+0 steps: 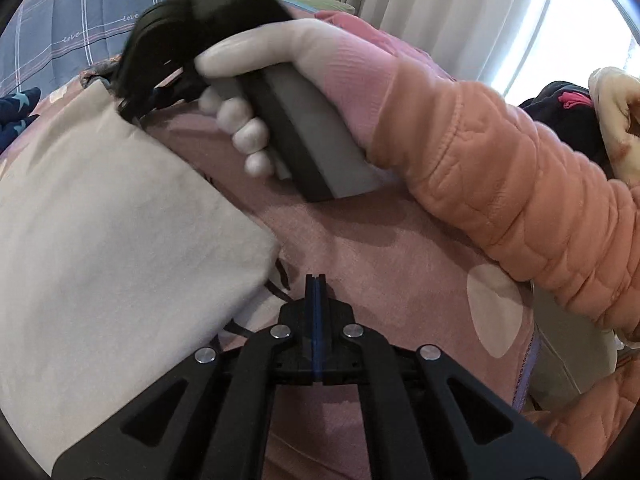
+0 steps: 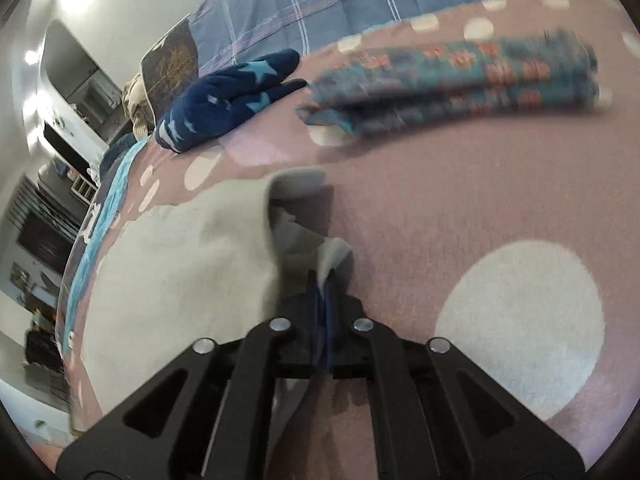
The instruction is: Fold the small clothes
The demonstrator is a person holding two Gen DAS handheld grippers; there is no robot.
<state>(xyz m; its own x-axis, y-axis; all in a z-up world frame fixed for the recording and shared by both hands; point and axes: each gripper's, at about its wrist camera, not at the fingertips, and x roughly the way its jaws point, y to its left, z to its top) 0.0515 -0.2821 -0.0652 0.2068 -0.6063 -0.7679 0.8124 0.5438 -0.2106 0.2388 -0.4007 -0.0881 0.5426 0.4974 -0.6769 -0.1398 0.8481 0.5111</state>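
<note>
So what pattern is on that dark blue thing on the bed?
Light blue stars on the navy garment, clearest in the right wrist view.

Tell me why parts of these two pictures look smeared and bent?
Left wrist view: the right gripper is motion-blurred, the window is blown out white, and the fisheye lens curves the edges. Right wrist view: the folded patterned cloth is smeared, while the cream garment stays fairly sharp; glare flares top left.

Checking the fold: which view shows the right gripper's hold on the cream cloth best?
The right wrist view: the right gripper is shut on a corner of the cream cloth. The left wrist view shows the cloth's flat spread, with that pinch blurred.
</note>
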